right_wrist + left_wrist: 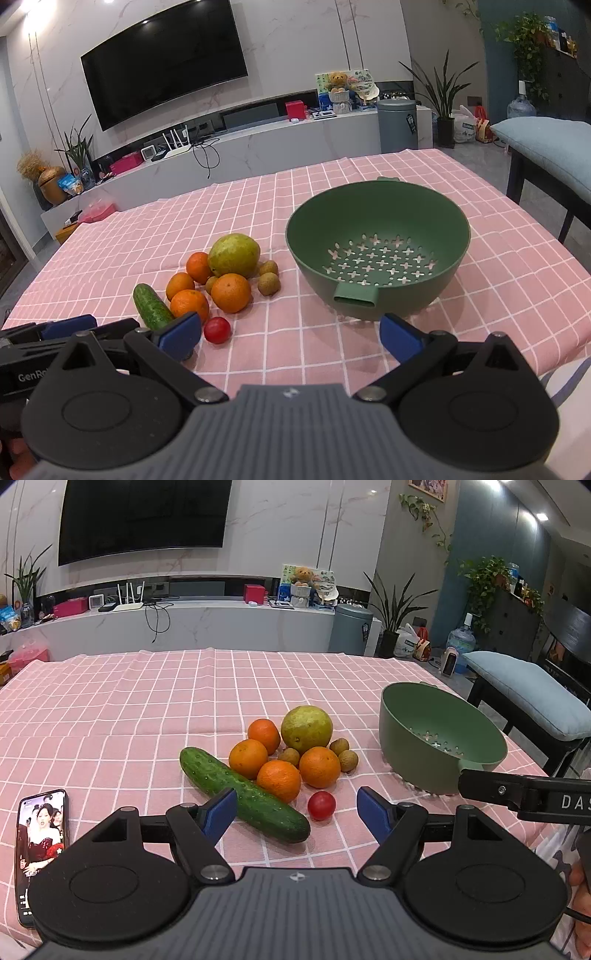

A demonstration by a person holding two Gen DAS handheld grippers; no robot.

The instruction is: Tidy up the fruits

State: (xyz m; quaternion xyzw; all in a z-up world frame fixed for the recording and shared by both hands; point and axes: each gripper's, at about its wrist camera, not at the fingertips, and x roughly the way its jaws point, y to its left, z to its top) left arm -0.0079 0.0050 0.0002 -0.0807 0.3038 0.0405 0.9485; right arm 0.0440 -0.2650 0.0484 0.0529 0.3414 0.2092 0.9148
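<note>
The fruit lies in a tight cluster on the pink checked tablecloth (pixel 147 709), left of the empty green colander bowl (pixel 376 221), and nothing has gone into the bowl yet. The step in hand looks like the first pick. A sensible start is the loose piece at the near edge: the cherry tomato (pixel 321 805) sits apart from the pile, so it can be closed on without nudging anything else. It is soft and round, so the pads should meet it across its middle and close gently. The cucumber (pixel 243 794) lies diagonally along the near left of the pile and touches an orange (pixel 278 781); it is best gripped across its width, near the middle, so it does not tip. The four oranges, the large green-yellow citrus (pixel 306 729) and the small brown longans (pixel 348 760) press against one another, so pulling one from the middle may set the others rolling.

The left gripper (pixel 296 812) hangs just short of the pile with its fingers spread wide, the cucumber's near end and the tomato showing between them but untouched. The right gripper (pixel 291 334) faces the bowl's near handle (pixel 356 297), its fingers equally wide apart and holding nothing. A phone (pixel 40 849) lies at the far left.
</note>
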